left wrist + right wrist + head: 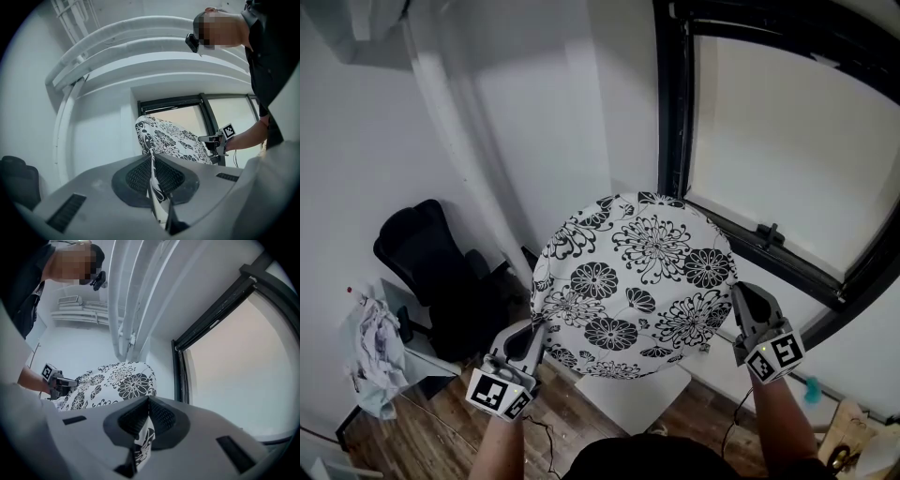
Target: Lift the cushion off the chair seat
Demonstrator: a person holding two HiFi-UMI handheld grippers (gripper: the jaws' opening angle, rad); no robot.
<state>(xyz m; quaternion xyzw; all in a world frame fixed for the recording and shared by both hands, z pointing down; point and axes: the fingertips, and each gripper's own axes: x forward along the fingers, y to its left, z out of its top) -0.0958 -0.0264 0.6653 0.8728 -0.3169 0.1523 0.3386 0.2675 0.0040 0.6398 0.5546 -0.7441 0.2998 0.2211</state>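
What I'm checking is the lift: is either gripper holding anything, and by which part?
Both hold the floral cushion by its edge: the left gripper pinches the lower-left rim, the right gripper the right rim.

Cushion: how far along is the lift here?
Done: the cushion hangs in the air, clear of the white surface below it, likely the seat. In hand: the left gripper and the right gripper each clamp its edge, at opposite sides. Left: nothing of the lift shows as undone.
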